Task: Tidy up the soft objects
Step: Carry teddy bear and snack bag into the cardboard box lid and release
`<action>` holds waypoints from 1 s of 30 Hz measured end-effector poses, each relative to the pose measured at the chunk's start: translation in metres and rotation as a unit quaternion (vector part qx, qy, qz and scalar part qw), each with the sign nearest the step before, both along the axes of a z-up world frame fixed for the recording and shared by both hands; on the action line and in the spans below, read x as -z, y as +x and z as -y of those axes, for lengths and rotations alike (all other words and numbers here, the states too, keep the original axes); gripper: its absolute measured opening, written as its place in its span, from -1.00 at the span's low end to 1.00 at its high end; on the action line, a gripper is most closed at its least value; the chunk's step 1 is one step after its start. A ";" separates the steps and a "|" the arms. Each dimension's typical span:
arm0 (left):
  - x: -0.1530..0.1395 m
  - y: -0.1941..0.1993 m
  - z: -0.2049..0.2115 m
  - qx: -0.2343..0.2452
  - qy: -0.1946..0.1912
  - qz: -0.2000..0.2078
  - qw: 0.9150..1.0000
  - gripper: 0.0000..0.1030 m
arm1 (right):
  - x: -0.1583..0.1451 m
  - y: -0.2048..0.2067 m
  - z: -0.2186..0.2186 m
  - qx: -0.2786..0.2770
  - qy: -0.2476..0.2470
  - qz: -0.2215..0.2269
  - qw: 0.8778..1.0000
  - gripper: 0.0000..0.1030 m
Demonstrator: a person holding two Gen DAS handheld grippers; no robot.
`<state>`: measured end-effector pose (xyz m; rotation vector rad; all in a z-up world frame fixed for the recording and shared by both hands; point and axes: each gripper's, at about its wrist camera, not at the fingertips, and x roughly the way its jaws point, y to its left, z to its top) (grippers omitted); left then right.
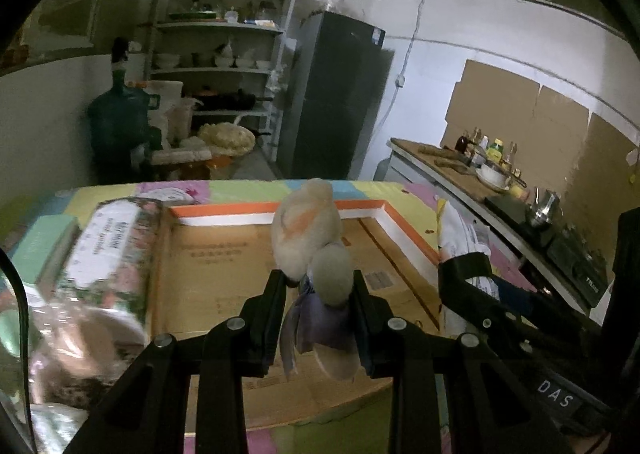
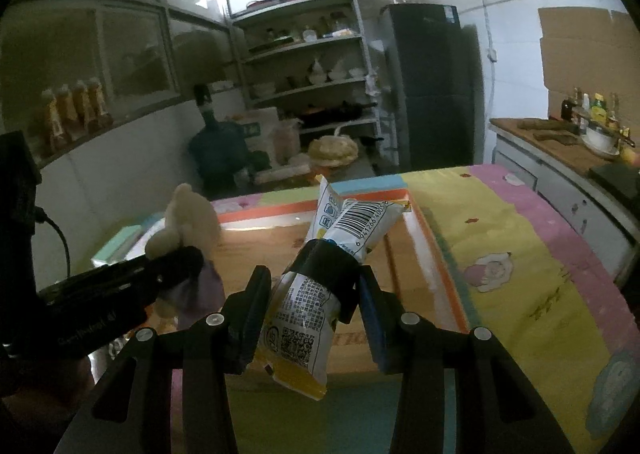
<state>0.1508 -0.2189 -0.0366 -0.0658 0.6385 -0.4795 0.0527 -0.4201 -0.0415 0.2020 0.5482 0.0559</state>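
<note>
A cream plush toy [image 1: 308, 230] with a purple cloth at its base sticks up from my left gripper [image 1: 318, 282], which is shut on its lower part. The toy hangs over a flat cardboard box [image 1: 224, 266] with an orange and white rim. My right gripper [image 2: 312, 278] is shut on a white and yellow snack packet [image 2: 356, 222] with a barcode, and a dark band crosses the packet's middle. In the right wrist view my left gripper [image 2: 176, 266] and the plush toy [image 2: 188, 218] show at the left. In the left wrist view my right gripper [image 1: 464, 266] shows at the right.
A colourful patterned cover [image 2: 500, 238] lies on the table under the box. A blurred plastic pack with a printed label [image 1: 108, 250] lies left of the box. A counter with bottles and a bowl [image 1: 488, 162] runs along the right wall. Shelves [image 1: 224, 70] and a dark fridge [image 1: 336, 94] stand behind.
</note>
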 end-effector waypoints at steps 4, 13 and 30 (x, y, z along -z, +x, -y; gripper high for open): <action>0.011 0.008 0.016 0.007 0.003 -0.016 1.000 -0.39 | 0.006 0.006 0.013 0.003 -0.005 -0.010 1.000 -0.12; 0.029 0.018 0.051 0.022 0.016 -0.038 0.999 -0.39 | 0.017 0.019 0.037 0.003 -0.017 -0.032 0.999 -0.12; 0.046 0.032 0.072 0.032 0.029 -0.058 0.997 -0.33 | 0.040 0.040 0.049 -0.033 -0.023 -0.077 0.996 -0.12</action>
